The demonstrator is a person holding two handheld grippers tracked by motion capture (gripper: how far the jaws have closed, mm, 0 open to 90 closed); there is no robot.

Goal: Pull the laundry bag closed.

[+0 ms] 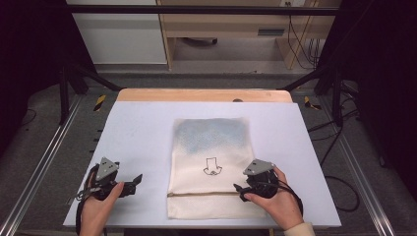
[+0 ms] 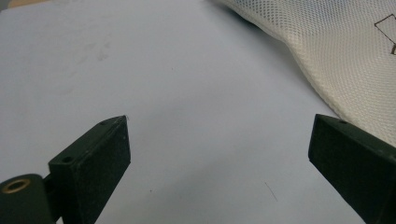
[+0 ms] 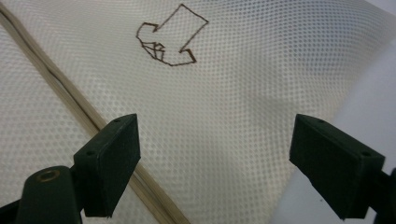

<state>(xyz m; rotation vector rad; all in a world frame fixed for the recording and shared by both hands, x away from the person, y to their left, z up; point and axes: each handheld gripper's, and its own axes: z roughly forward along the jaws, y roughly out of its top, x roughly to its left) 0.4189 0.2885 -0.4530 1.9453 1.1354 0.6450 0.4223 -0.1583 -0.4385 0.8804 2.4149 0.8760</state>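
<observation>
Two sets of tongs are resting low on the pale blue table sheet [image 1: 142, 132] in the high view. You are holding the left gripper [image 1: 137, 180] just off the left edge of the cream rectangular mesh laundry bag [image 1: 211, 142], clear of it. Your right gripper [image 1: 238, 189] is hovering over the bag's near right part, just beyond the tan zip line [image 1: 206, 193] that is crossing the bag close to your end. The bag is lying flat, its long axis running away from you, and the drawn black arrow [image 1: 212, 165] on it is pointing toward you.

Looking along the left gripper [image 2: 219, 130], you are keeping its jaws spread wide over bare sheet, with the mesh bag [image 2: 336, 51] lying ahead and to its right, untouched.

Looking along the right gripper [image 3: 217, 140], you are holding those jaws spread too, nothing between the pads, mesh [image 3: 233, 93] lying under them, the zip line [image 3: 70, 105] running past the left jaw.

Judging by the weave, the bag is going to be light, limp and prone to bunching. Taking it by an edge or a corner, or by the stiffer zip seam, looks safest.
</observation>
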